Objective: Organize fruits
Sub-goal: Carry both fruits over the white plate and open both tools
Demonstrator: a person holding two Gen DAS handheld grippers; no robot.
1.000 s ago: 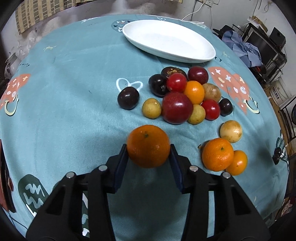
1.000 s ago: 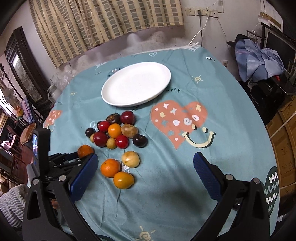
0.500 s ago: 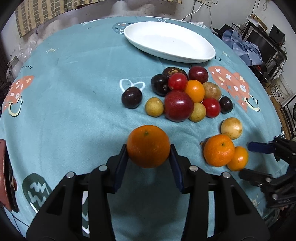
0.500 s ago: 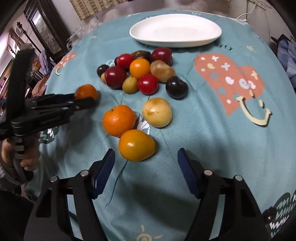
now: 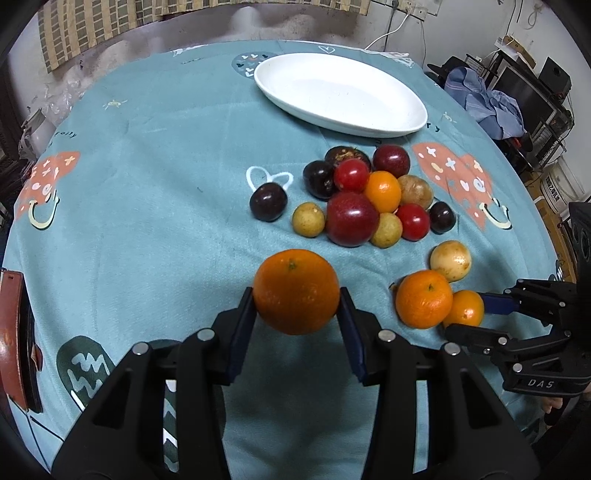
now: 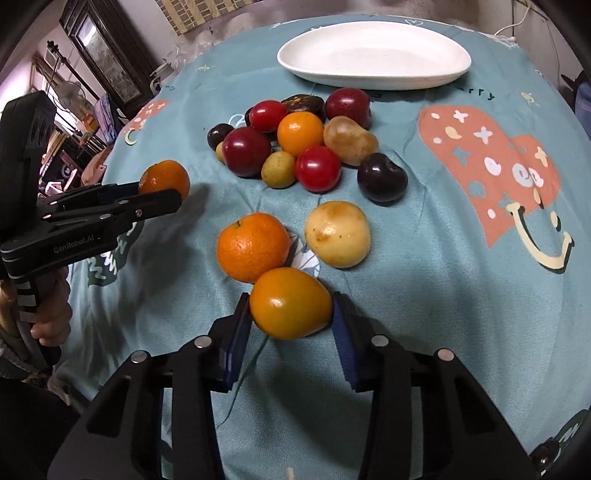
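Two tongs: left tongs (image 5: 296, 295) pinching an orange (image 5: 296, 291); right tongs (image 6: 291, 311) bracketing a yellow-orange fruit (image 6: 291, 302), seemingly touching; white plate (image 6: 373, 55) lies straight ahead, beyond the pile.

- Round surface (image 5: 147, 192) under teal cloth with heart and smiley prints
- Striped curtain (image 5: 110, 26) on back wall
- Stained whitish wall (image 5: 303, 22), socket with white cable (image 5: 391, 27)
- Dark wooden cabinet (image 6: 107, 62) at left
- Blue clothes (image 5: 487, 99) piled by black shelving (image 5: 543, 96)
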